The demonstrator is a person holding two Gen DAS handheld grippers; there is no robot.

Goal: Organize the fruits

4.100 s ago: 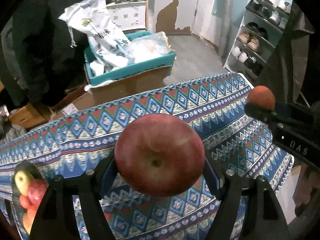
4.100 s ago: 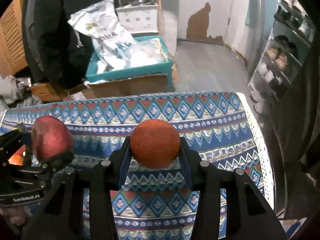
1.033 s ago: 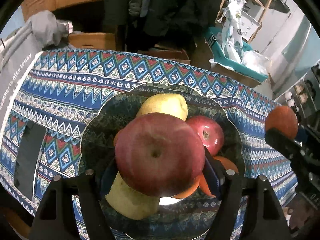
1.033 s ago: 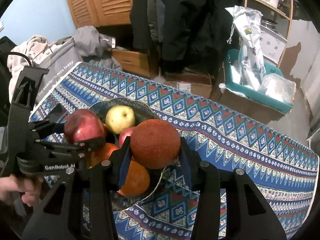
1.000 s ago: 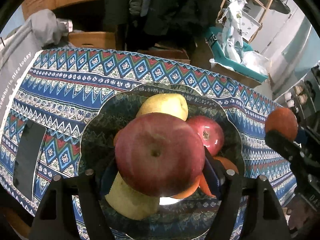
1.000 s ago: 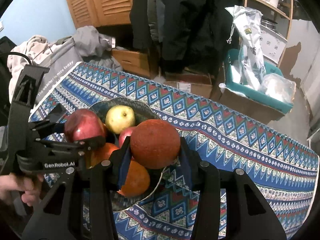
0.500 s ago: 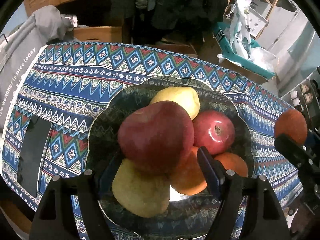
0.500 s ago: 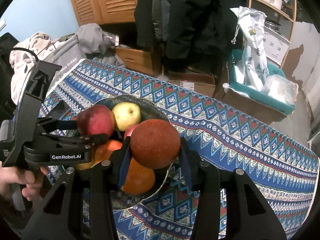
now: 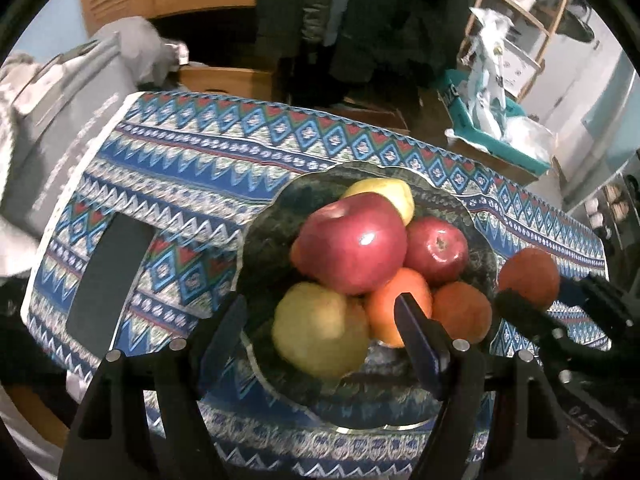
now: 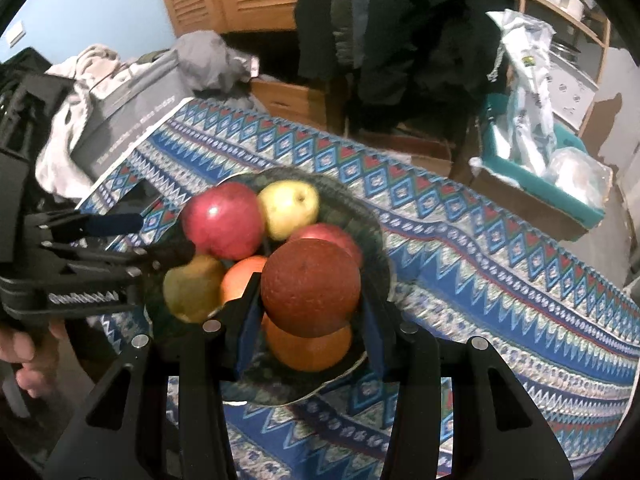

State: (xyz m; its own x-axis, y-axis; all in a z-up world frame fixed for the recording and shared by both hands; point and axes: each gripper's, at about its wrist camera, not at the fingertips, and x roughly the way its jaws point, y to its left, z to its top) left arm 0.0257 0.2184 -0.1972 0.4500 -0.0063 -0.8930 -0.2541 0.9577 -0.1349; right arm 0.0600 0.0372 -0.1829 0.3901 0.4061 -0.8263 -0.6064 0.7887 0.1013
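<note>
Left wrist view shows the left gripper (image 9: 320, 326) with its two fingers spread apart and holding nothing, just above the near side of the dark bowl (image 9: 264, 236). The big red apple (image 9: 352, 242) rests on top of the pile of fruit in the bowl, free of the fingers. Under and around it lie a yellow apple (image 9: 390, 192) at the far side, a smaller red apple (image 9: 438, 250) to the right, a yellow-green pear (image 9: 320, 328) at the near side, and two oranges (image 9: 460, 312). The bowl stands on a table with a blue patterned cloth (image 9: 192, 168); a dark flat phone (image 9: 108, 276) lies on the cloth, to the left of the bowl.

In the right wrist view, the right gripper (image 10: 310, 294) is clamped on a dark reddish orange (image 10: 310, 288), held over the right part of the bowl, above another orange in it
</note>
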